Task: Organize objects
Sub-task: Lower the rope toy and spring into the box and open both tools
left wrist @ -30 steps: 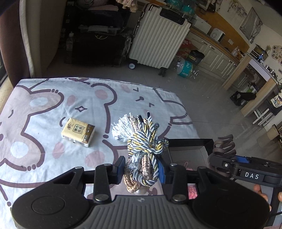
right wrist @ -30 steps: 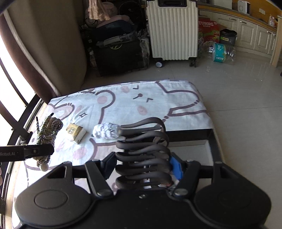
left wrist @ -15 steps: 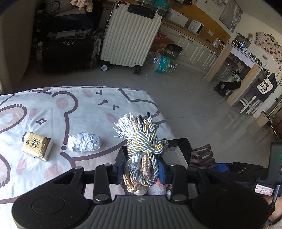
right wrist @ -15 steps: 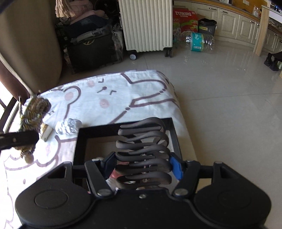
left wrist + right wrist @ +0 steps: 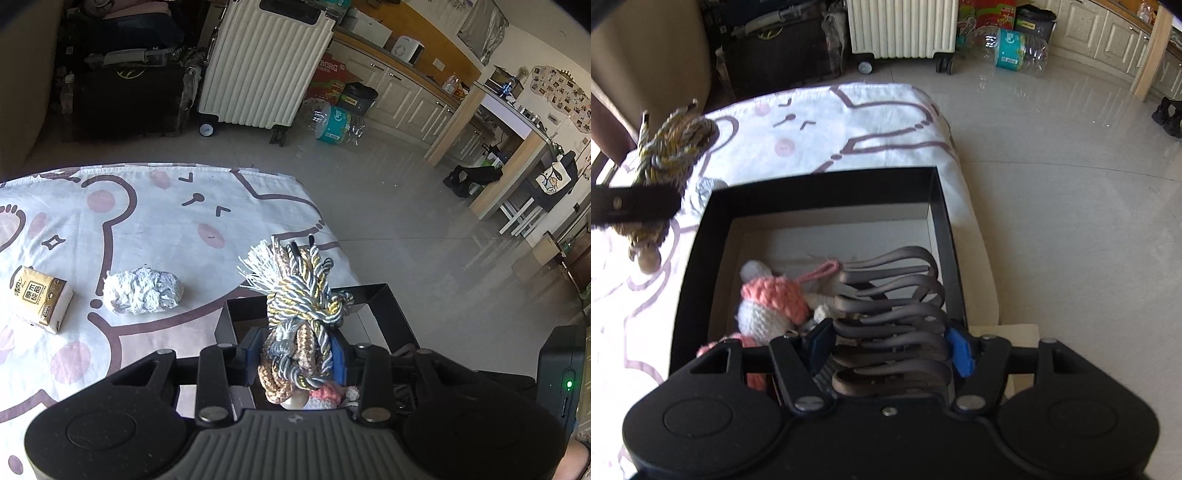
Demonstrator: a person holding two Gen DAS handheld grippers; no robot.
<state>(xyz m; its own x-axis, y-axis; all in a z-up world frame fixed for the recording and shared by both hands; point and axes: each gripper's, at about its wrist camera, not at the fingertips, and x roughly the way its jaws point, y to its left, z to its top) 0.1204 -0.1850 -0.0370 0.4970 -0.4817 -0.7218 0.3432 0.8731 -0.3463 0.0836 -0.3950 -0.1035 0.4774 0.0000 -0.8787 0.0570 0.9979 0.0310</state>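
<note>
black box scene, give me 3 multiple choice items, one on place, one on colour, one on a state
1. Where is the knitted doll?
A. inside the black box
B. on the floor
C. on the suitcase

2. What colour is the doll's hat?
A. green
B. pink
C. black

3. What state is the left gripper in?
A. open, holding nothing
B. out of view
C. shut on the rope bundle

Answers: 1 A, it lies between the box walls; 2 B, the knitted cap is pink; 3 C, both pads press the bundle.
</note>
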